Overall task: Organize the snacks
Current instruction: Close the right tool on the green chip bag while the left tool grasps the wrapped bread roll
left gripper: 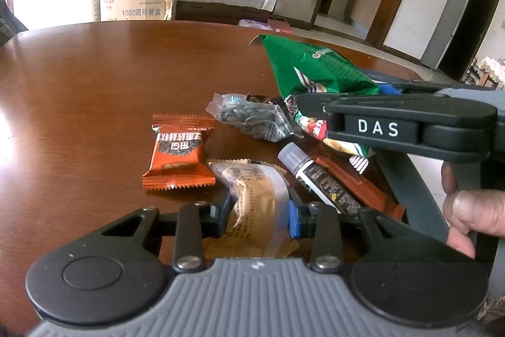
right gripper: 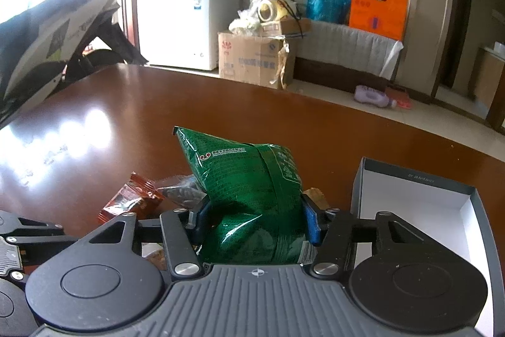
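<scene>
My left gripper [left gripper: 257, 218] is shut on a tan and clear snack packet [left gripper: 255, 204] low over the brown table [left gripper: 94, 90]. My right gripper [right gripper: 254, 218] is shut on a green snack bag [right gripper: 249, 188], whose top stands up above the fingers; the bag also shows in the left wrist view [left gripper: 312, 71]. An orange wrapped snack [left gripper: 178, 152], a clear bag of dark seeds [left gripper: 252, 116], a black tube with a clear cap [left gripper: 315, 176] and an orange-brown bar [left gripper: 363, 188] lie on the table between the grippers.
An open dark box with a white inside [right gripper: 419, 201] stands at the right of the right gripper. Beyond the table's far edge are a cardboard box [left gripper: 135, 2], a white freezer [right gripper: 176, 21] and a sofa with bags [right gripper: 347, 46].
</scene>
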A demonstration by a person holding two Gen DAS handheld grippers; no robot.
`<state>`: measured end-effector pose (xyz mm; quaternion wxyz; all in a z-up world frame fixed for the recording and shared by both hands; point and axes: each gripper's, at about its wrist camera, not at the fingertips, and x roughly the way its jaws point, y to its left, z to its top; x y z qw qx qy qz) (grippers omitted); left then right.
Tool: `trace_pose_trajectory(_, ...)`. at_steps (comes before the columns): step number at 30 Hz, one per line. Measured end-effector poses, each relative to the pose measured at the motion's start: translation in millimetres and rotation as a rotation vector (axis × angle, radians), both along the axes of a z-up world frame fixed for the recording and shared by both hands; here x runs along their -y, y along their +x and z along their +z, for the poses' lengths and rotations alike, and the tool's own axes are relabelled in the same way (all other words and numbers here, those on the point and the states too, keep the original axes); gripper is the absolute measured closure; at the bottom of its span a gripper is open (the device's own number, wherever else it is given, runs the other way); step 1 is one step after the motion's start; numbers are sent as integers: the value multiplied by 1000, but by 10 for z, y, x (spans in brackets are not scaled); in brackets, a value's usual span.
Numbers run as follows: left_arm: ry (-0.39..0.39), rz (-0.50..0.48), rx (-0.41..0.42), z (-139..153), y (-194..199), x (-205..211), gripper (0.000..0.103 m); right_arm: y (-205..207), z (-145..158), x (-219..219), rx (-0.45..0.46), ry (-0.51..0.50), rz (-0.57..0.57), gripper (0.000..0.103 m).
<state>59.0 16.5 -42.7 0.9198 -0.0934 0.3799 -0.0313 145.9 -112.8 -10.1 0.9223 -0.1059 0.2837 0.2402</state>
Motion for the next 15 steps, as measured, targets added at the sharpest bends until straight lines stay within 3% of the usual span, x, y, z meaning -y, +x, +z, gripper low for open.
trace_pose_trajectory(15, 17, 5, 64, 180, -116, 24, 70, -102, 120, 218, 14, 74, -7, 49)
